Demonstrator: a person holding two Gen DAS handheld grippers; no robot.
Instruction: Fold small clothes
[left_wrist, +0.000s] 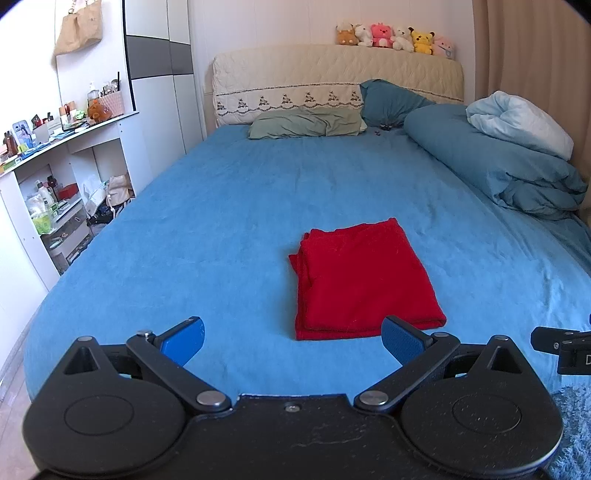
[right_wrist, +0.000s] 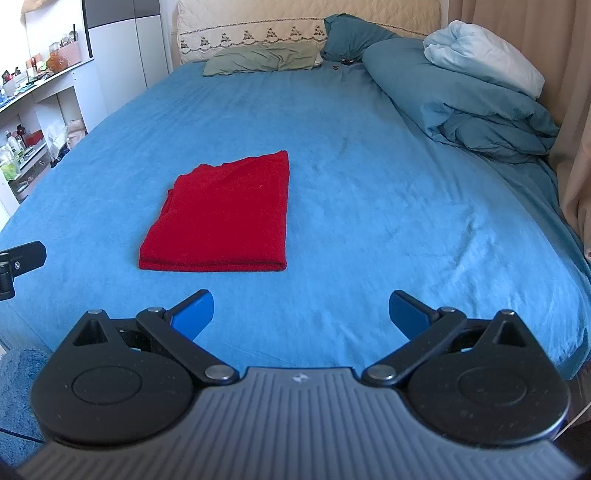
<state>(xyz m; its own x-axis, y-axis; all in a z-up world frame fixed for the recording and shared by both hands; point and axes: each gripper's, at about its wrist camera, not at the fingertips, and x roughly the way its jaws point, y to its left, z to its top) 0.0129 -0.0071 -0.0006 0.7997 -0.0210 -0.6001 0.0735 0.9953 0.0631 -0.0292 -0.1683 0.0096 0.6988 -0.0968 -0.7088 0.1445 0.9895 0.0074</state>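
A folded red garment (left_wrist: 364, 280) lay on the bed (left_wrist: 207, 229), with both grippers spread wide and holding nothing.

The garment sat as a neat layered rectangle near the foot of the blue bed, its doubled edges stacked along the near and left sides, which suggested the folding was done or nearly so. The left gripper (left_wrist: 293, 338) hung just short of the garment's near edge, jaws apart and empty, not touching the cloth. The right gripper (right_wrist: 301, 312) hung over bare sheet to the garment's right, likewise parted and empty. Both seemed drawn back to leave the fold undisturbed. Farther off, pillows (left_wrist: 306, 123) lay at the headboard, a bundled duvet (left_wrist: 495, 166) was pushed to the right side, probably to free the folding space, and a cluttered shelf (left_wrist: 62, 140) stood left.
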